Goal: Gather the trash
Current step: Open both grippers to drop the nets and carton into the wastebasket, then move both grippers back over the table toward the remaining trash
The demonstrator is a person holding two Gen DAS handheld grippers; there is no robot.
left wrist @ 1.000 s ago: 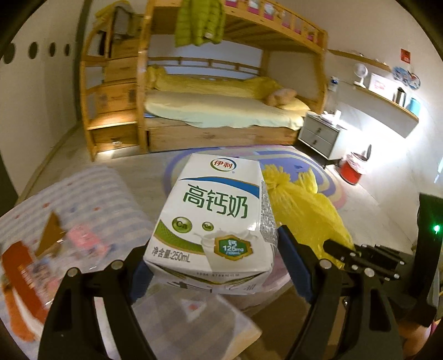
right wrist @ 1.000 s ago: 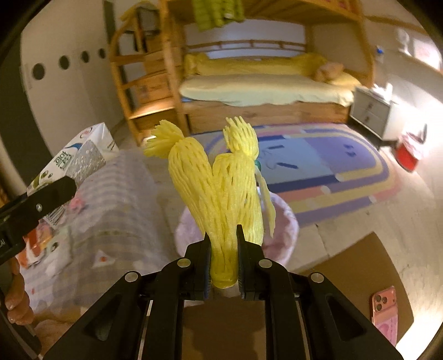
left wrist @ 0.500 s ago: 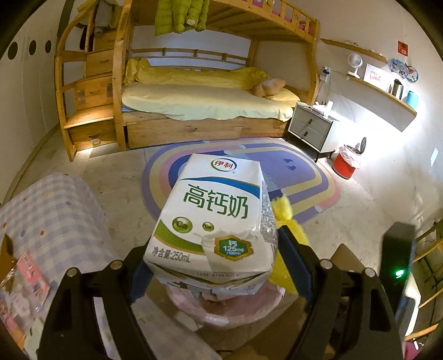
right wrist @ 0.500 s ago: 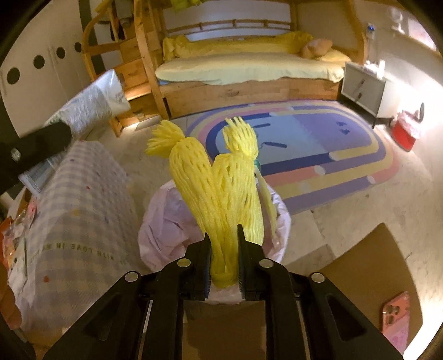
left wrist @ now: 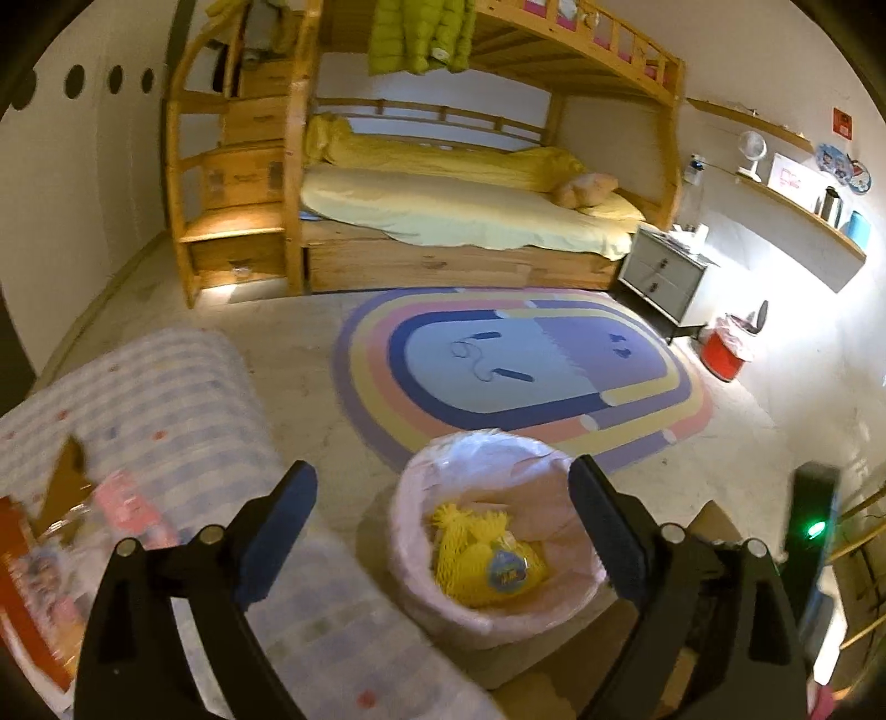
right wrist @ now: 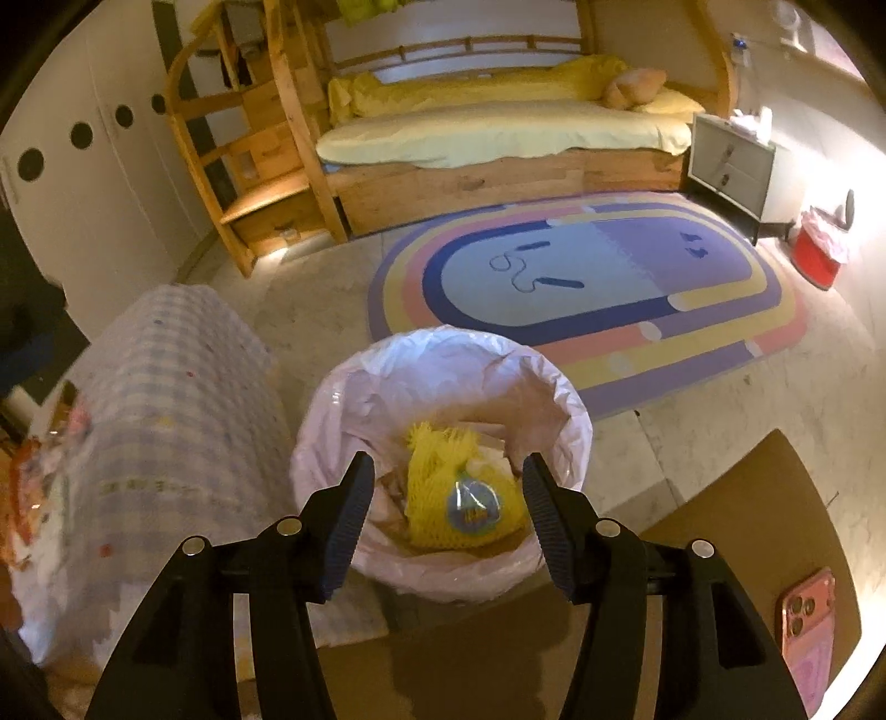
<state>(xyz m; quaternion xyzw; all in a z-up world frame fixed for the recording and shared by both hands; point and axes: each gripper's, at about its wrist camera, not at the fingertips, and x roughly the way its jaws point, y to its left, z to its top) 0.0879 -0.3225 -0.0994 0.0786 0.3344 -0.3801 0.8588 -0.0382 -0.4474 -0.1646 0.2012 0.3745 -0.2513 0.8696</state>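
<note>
- Since the earlier frames, both tongs have let go of their load: the milk carton no longer sits between the left tongs (left wrist: 443, 531), and the yellow foam net (right wrist: 459, 498) no longer stands pinched in the right tongs (right wrist: 443, 504).
- One wooden bunk bed (left wrist: 443, 221) with yellow bedding stands at the far wall, and one green jacket (left wrist: 421, 33) hangs from its upper rail.
- One oval rug (left wrist: 515, 365) with coloured rings lies on the floor before the bed.
- One checked cloth covers the surface (left wrist: 155, 399) at the left; a few packets lie on it, too blurred to count.
- One grey nightstand (left wrist: 662, 277) with two drawers stands right of the bed, and one red bin (left wrist: 725, 354) is near it.
- One trash bin with a pale pink liner (right wrist: 443, 360) stands beside the surface, below both tongs.
- One flat piece of brown cardboard (right wrist: 747, 509) lies on the floor right of the bin, and one pink phone (right wrist: 808, 615) lies on it.
- One yellow foam net lies inside the bin, with one round blue sticker (right wrist: 473, 507) on it. The carton is not clearly seen in the bin.
- Left tongs: the jaws are wide apart and opening, with nothing between them.
- Right tongs: the jaws are apart and opening, with nothing gripped; the net is seen lower down, in the bin.
</note>
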